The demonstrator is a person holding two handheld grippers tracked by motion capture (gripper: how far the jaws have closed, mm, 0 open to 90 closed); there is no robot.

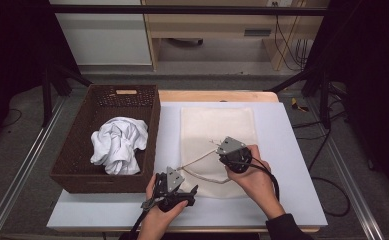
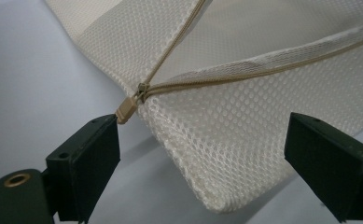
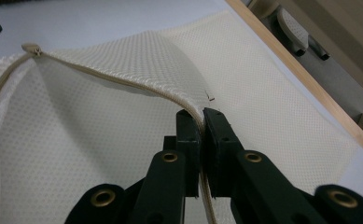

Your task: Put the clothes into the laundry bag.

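Observation:
A cream mesh bag with a tan zipper lies flat on the white table. My right gripper is shut on the upper edge of the bag's zipper opening and holds that edge raised; in the right gripper view the jaws pinch the mesh seam. My left gripper stands open at the bag's near left corner. In the left gripper view its jaws stand either side of that corner without touching it, and the zipper pull lies just beyond the left jaw. The pull sits at the end of the open zipper.
A dark wicker basket stands on the left of the table with a crumpled white cloth inside. The table's wooden far edge lies behind the bag. Bare table surface runs to the right of the bag.

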